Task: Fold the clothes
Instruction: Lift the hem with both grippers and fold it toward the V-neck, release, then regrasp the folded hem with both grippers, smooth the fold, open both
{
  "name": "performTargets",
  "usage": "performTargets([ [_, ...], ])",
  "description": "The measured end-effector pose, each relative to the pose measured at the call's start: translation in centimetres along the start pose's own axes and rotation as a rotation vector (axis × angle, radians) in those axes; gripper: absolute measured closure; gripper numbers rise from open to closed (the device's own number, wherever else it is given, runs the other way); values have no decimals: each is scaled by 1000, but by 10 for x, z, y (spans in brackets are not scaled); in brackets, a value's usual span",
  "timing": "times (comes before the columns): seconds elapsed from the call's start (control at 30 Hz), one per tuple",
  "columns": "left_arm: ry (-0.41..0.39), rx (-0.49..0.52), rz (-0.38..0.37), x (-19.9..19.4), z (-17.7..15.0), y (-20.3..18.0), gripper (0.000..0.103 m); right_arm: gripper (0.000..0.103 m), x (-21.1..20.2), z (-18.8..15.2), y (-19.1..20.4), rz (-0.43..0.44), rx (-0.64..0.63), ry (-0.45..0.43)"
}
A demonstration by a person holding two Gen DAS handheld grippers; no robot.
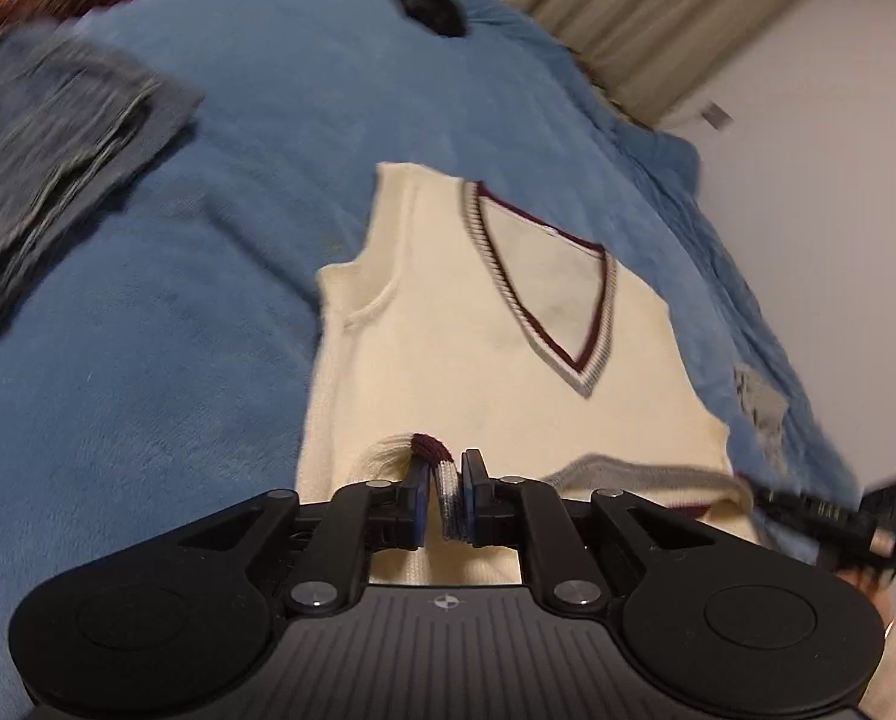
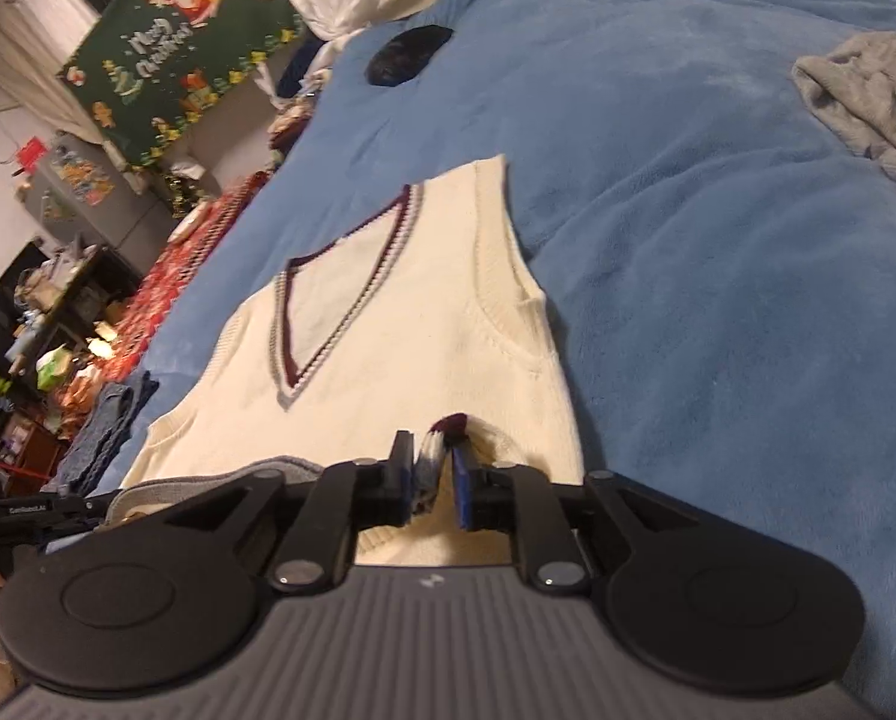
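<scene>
Black left gripper [image 1: 446,495], blue pads, silver screws.

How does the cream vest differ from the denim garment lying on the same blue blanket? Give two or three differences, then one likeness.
The cream vest lies spread flat; the denim garment is already folded into a stack. The vest's hem is pinched by the left gripper and the right gripper; the denim is untouched. The vest is pale knit with maroon trim; the denim is dark blue-grey. Both rest on the blue blanket.

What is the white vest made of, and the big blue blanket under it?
The cream vest looks like knitted yarn, maybe wool or cotton: ribbed striped bands edge the V-neck and the hem, which both the left gripper and right gripper pinch. The blue blanket looks like soft plush fleece, fuzzy and matte, though the exact fibre can't be told.
</scene>
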State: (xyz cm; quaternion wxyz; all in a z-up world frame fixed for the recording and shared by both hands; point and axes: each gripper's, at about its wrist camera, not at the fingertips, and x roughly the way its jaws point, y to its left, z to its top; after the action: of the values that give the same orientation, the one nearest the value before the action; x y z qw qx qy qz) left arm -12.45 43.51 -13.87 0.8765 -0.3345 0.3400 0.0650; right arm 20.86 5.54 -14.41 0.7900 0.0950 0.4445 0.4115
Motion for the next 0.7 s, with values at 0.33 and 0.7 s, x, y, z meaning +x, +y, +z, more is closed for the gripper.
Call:
performTargets([
  [0.33, -52, 263, 89, -25, 12, -14, 35, 29, -18, 7, 21, -61, -333, -65],
  [0.7, 145, 667, 57, 40, 10, -43, 70, 70, 18, -4, 50, -79, -601, 31],
])
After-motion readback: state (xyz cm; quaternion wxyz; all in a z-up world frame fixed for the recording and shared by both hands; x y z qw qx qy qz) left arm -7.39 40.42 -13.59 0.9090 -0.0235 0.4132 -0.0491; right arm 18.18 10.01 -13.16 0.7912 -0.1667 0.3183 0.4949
